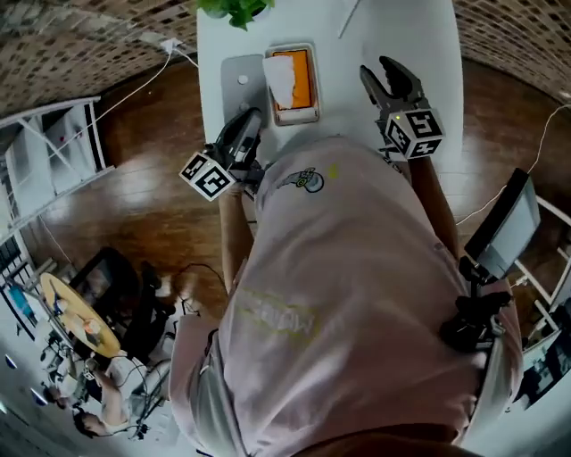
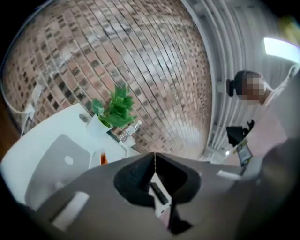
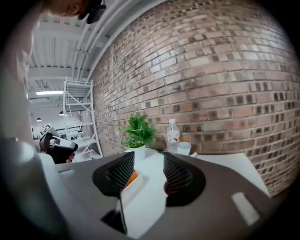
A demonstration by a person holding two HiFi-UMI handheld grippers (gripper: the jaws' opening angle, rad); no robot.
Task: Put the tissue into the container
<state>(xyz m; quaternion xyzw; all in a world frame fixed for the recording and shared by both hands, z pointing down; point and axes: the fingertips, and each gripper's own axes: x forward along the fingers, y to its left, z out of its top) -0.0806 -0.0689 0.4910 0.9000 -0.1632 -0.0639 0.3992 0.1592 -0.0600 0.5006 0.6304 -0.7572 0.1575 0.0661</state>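
Note:
An orange container [image 1: 305,82] lies on the white table [image 1: 357,36], with a white tissue [image 1: 282,78] draped over its left part. My left gripper [image 1: 252,116] sits just below and left of it, at the table's near edge; the left gripper view shows its jaws [image 2: 154,161] shut with nothing between them. My right gripper [image 1: 377,68] hovers over the table to the right of the container. Its jaws [image 3: 149,171] stand open and empty, with a bit of the orange container [image 3: 131,178] showing behind the left jaw.
A grey laptop [image 1: 241,78] lies left of the container. A potted plant [image 1: 236,9], a water bottle [image 3: 173,131] and a cup [image 3: 183,148] stand at the table's far edge by the brick wall. A white shelf rack [image 1: 53,152] stands left; equipment [image 1: 508,223] stands right.

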